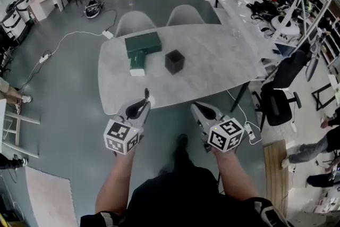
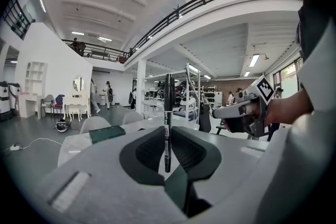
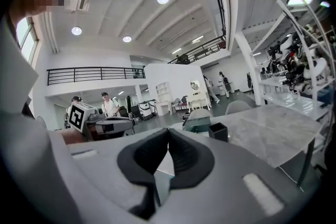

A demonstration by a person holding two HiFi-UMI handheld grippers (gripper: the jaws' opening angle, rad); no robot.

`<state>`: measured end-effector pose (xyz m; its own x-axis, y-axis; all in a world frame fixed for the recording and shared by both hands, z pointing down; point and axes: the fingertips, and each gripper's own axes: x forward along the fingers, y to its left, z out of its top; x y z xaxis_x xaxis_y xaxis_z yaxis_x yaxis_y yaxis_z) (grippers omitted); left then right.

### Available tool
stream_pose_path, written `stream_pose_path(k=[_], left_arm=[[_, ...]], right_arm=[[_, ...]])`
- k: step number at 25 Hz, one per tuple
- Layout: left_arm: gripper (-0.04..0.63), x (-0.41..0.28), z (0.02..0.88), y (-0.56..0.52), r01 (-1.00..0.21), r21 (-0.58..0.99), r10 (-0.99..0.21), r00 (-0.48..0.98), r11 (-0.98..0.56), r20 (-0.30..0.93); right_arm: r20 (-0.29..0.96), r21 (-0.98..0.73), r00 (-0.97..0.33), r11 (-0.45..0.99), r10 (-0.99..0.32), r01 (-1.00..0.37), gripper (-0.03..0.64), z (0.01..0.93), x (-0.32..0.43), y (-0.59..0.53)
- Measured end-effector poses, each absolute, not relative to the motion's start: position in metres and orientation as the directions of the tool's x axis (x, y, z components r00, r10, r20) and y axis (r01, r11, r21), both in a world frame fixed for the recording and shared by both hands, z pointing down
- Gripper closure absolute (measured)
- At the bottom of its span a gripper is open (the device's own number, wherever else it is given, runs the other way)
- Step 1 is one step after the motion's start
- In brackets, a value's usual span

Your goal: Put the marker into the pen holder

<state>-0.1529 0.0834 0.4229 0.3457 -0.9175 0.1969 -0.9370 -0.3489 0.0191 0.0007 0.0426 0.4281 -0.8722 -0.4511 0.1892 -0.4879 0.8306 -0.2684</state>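
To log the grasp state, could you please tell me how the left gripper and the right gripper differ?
The left gripper is shut on the black marker, which stands upright between its jaws; the right gripper is shut with nothing between its jaws. The left gripper's jaws are parted by the marker; the right gripper's jaws meet. Both are held near the table's near edge.

I see bare gray tabletop (image 1: 159, 90) from the near edge to the black pen holder (image 1: 174, 61), which is open from above; a green box (image 1: 143, 44) (smaller box (image 1: 137, 65) against it) stands left, apart.
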Motion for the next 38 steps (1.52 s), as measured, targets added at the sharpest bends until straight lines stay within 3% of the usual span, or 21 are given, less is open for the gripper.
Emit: stream_pose_path(k=[16, 27, 38], left_arm=[[0.548, -0.17, 0.434, -0.221, -0.946, 0.06, -0.914, 0.323, -0.318, 0.245], [0.548, -0.177, 0.472, -0.312, -0.891, 0.164, -0.853, 0.453, -0.424, 0.257], [0.548, -0.145, 0.539, -0.382, -0.833, 0.2, -0.746, 0.552, -0.516, 0.373]], right_arm=[[0.203, -0.339, -0.904, 0.839, -0.376, -0.425, 0.614, 0.452, -0.029, -0.263], [0.287, -0.363, -0.864, 0.788, -0.413, -0.497, 0.614, 0.477, -0.051, -0.314], [0.319, -0.392, -0.825, 0.727, -0.467, -0.564, 0.614, 0.494, -0.033, -0.329]])
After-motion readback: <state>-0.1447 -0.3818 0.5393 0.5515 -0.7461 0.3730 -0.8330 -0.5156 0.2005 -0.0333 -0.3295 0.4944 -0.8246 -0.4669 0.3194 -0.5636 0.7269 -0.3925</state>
